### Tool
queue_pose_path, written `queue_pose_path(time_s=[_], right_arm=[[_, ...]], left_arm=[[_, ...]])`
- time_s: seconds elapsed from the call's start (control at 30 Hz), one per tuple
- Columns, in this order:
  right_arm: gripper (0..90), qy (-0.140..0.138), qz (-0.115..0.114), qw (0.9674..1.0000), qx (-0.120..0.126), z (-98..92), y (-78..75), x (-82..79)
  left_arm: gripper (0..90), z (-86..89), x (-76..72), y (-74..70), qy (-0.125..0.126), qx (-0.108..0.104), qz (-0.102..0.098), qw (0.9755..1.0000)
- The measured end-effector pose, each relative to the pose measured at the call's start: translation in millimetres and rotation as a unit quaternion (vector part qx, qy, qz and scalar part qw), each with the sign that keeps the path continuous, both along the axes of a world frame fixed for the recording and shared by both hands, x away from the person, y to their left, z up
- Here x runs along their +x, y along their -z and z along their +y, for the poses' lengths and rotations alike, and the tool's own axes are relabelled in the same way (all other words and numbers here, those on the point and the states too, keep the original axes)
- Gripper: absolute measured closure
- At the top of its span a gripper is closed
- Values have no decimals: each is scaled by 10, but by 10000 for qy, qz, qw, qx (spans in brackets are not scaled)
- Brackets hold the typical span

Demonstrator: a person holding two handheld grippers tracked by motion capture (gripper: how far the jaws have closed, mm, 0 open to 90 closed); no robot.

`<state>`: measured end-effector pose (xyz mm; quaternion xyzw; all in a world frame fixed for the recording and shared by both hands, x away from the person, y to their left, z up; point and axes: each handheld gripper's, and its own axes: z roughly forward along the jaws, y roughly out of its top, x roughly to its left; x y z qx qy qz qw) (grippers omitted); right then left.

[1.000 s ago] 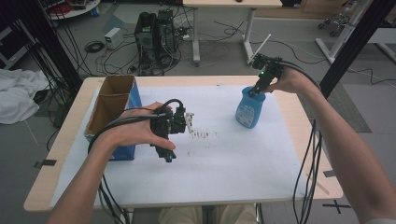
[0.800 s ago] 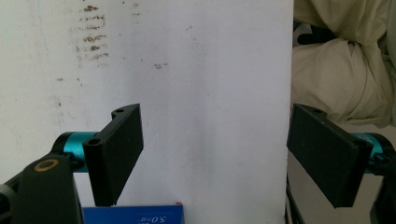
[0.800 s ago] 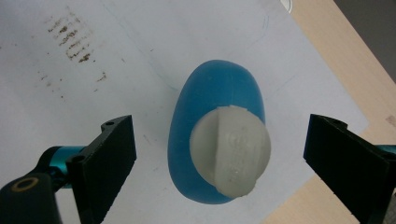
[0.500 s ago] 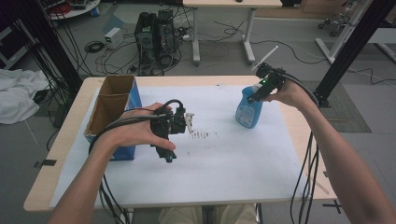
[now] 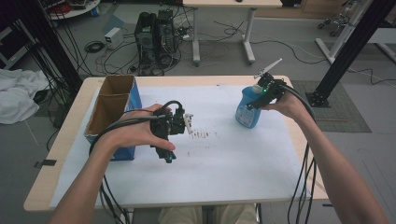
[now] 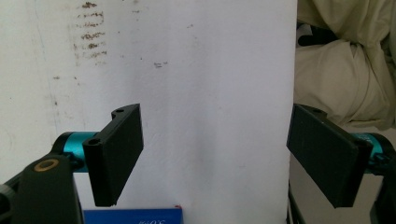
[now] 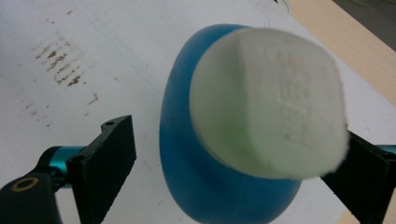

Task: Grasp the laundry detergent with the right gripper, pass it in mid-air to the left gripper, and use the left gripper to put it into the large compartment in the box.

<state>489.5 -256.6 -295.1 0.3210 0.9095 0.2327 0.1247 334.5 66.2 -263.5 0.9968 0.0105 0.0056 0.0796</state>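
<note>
A blue bottle (image 5: pixel 246 112) with a white cap (image 7: pixel 271 102) stands upright on the white sheet at the right. My right gripper (image 5: pixel 267 89) hangs just above its top, open. In the right gripper view the jaws of my right gripper (image 7: pixel 233 154) stand on either side of the bottle (image 7: pixel 219 186), the left one clearly apart from it. My left gripper (image 5: pixel 167 140) is held over the sheet's middle left. It is open (image 6: pixel 215 149) with nothing but bare sheet between its jaws.
A cardboard box (image 5: pixel 114 109) with a blue side stands open at the table's left. Brown smears (image 5: pixel 201 134) mark the white sheet (image 5: pixel 224 168) near the middle. Cables trail from both grippers over the front edge. The person's legs (image 6: pixel 345 70) lie past that edge.
My right gripper has come down and a little closer over the bottle's top. The left gripper has stayed where it was.
</note>
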Motion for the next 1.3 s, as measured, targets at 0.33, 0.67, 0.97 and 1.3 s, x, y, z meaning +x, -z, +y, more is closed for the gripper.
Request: queue_pose_path(time_s=[0.33, 0.67, 0.97, 1.3], right_arm=[[84, 194, -169, 9992, 316, -80, 235, -49], [85, 348, -416, 9972, 509, -122, 363, -77], [136, 354, -491, 9970, 482, -111, 421, -87], [159, 382, -565, 9963, 522, -113, 464, -78]], left_arm=[[188, 6, 3, 16, -55, -26, -43, 10000], [188, 23, 16, 37, -61, -11, -31, 10000], [188, 51, 11, 56, -106, -35, -15, 9999], [188, 48, 10, 68, -95, -25, -14, 10000]])
